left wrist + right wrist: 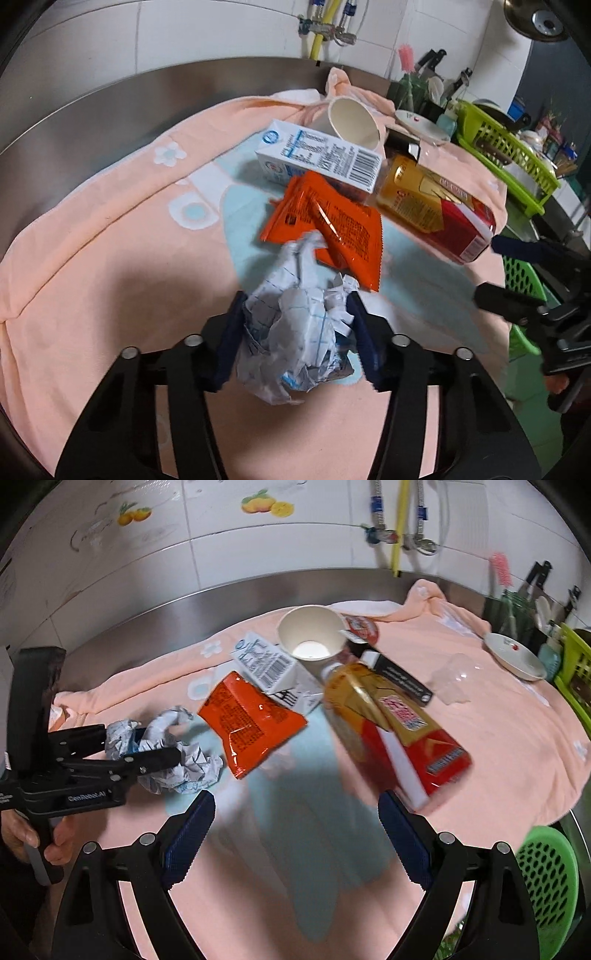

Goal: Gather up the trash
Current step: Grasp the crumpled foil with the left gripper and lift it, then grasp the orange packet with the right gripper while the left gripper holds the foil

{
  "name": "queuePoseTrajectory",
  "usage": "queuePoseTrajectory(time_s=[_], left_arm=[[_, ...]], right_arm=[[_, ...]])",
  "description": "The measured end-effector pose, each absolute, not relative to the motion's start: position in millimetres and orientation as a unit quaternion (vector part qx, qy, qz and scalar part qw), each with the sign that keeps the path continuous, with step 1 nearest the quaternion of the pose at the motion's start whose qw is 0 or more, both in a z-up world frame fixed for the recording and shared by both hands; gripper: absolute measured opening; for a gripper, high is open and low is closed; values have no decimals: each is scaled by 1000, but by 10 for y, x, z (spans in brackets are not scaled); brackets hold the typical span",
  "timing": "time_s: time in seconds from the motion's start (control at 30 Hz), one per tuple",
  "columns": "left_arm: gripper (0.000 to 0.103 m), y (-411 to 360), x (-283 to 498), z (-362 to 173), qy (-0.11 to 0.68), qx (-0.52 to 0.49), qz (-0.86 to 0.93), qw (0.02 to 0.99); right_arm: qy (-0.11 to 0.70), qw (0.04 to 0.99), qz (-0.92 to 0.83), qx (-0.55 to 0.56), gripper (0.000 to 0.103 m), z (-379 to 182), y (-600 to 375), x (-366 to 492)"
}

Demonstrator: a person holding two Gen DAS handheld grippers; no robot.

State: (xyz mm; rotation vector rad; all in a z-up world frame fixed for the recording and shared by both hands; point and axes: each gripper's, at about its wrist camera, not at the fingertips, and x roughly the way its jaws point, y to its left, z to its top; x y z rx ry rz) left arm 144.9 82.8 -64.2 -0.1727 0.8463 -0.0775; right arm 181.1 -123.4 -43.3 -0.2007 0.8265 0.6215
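My left gripper [295,310] is shut on a crumpled white paper ball [295,343], just above the pink cloth; it also shows in the right wrist view [162,749]. Beyond it lie an orange snack wrapper [328,229], a white milk carton [317,155], a tipped paper cup [354,122] and a gold-and-red box [436,206]. My right gripper [295,805] is open and empty, above the cloth in front of the orange wrapper [251,720] and the gold-and-red box [395,727].
A pink and blue cloth [498,738] covers the steel counter [110,99]. A white dish [513,657], a clear plastic cup [454,679] and a black tube [399,679] lie at the right. A green basket [546,882] sits below the counter edge, a green rack [509,155] at the right.
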Motion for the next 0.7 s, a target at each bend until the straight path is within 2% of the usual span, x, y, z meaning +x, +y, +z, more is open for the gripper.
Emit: queuePoseTrajectory(time_s=[0.2, 0.7], left_arm=[[44, 961, 1353, -581, 399, -90, -35, 912], [43, 1371, 1162, -428, 373, -112, -8, 921]], right_arm=[[401, 853, 318, -105, 87, -507, -969, 1932], [414, 834, 343, -123, 89, -752, -431, 2416]])
